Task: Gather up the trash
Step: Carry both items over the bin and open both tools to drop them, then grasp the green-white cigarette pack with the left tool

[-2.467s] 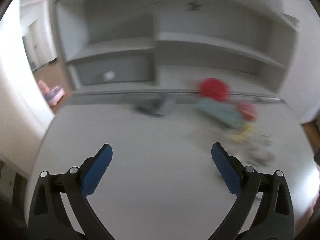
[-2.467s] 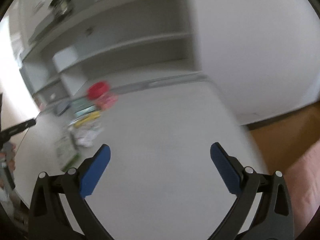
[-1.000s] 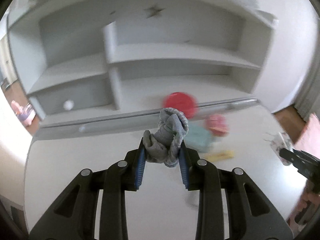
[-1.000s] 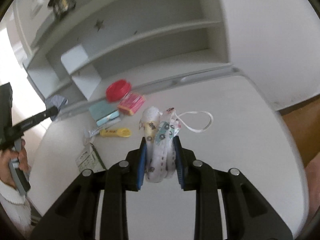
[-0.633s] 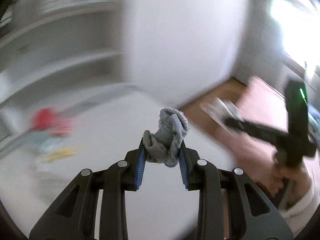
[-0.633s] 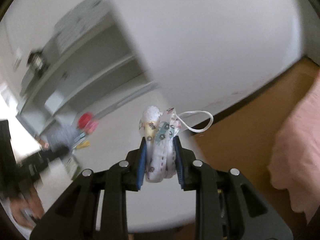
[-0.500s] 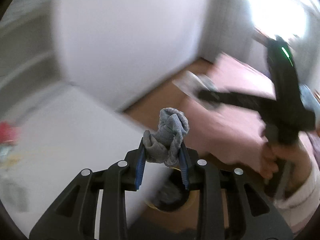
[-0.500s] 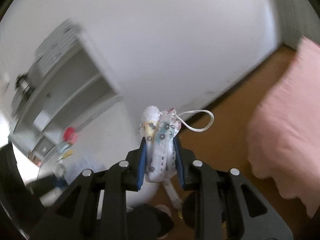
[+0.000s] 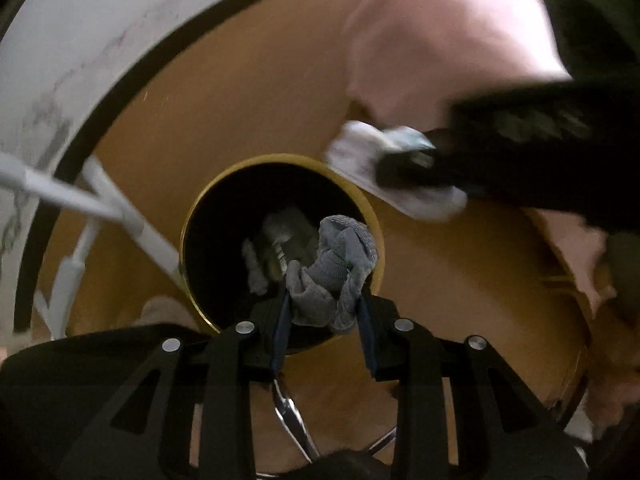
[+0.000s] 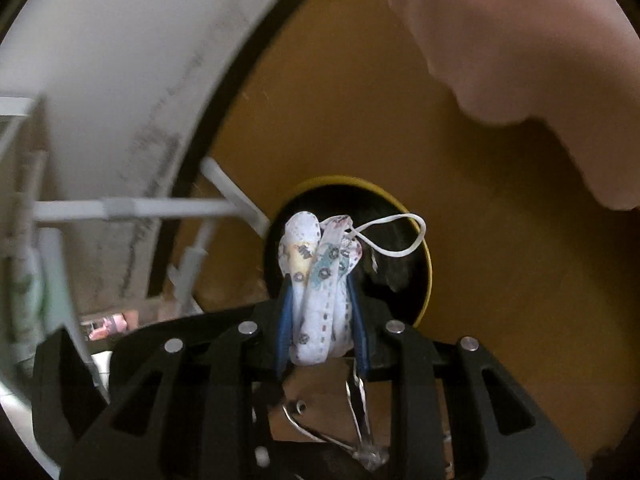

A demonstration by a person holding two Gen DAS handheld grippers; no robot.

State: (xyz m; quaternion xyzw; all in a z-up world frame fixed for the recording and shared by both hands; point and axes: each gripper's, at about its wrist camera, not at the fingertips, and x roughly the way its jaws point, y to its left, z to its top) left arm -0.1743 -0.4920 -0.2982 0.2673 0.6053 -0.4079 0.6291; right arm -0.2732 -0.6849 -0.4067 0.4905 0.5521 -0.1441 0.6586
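Above the yellow-rimmed bin [image 9: 362, 204], which stands on the brown floor [image 9: 240, 92] beside the white table legs [image 9: 120, 208], both grippers now point steeply downward. A second ago both faced the tabletop and the shelving; that surface is gone from both views, and the dark bin mouth sits directly under the loads. The left gripper [image 9: 325, 312] is clamped on a crumpled grey cloth [image 9: 336, 268], which hangs over the near right part of the opening. The right gripper [image 10: 320, 316] is clamped on a folded patterned face mask [image 10: 316, 276], its white ear loop [image 10: 394, 236] trailing across the bin [image 10: 424, 248]. In the left wrist view the same right-hand tool appears as a blurred dark bar at far right, mask over the bin's far rim. Earlier refuse (pale scraps, indistinct) [image 9: 280, 240] lies at the bottom. A pink fabric mass [image 10: 520, 40] occupies the far right.

Assessment: carry is complete; release of both items appears to be the step in hand. The ear loop could snag on a finger at release.
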